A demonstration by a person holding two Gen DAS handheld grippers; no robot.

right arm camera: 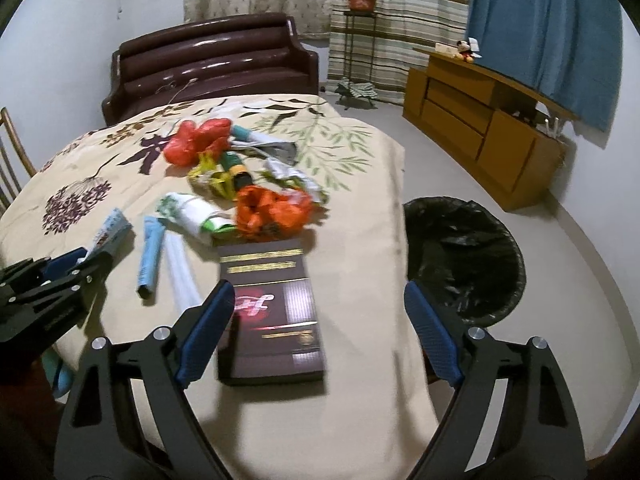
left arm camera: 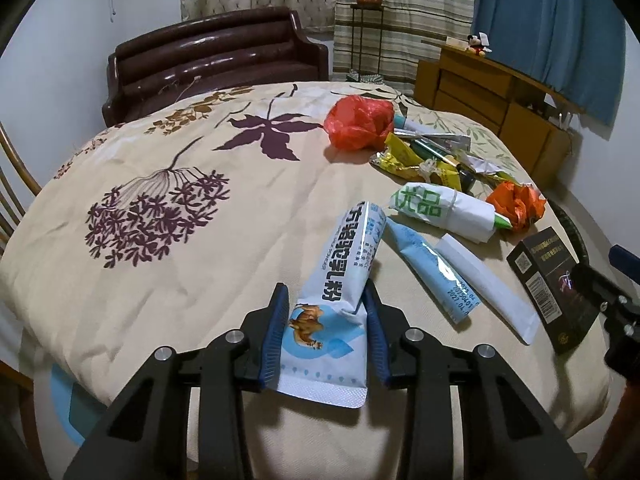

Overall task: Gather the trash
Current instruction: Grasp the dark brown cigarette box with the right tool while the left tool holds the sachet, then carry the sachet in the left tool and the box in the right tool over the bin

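Note:
A blue-and-white powder sachet with a camel print stands tilted between the pads of my left gripper, which is shut on its lower half. The same gripper shows at the left edge of the right wrist view. My right gripper hangs open over a dark box with gold print. Its left finger is beside the box's left edge and its right finger is well clear. A black-lined trash bin stands on the floor right of the table.
On the floral tablecloth lie a light blue sachet, a white sachet, a white-green rolled pack, an orange wrapper, yellow wrappers and a red bag. A dark sofa and a wooden cabinet stand behind.

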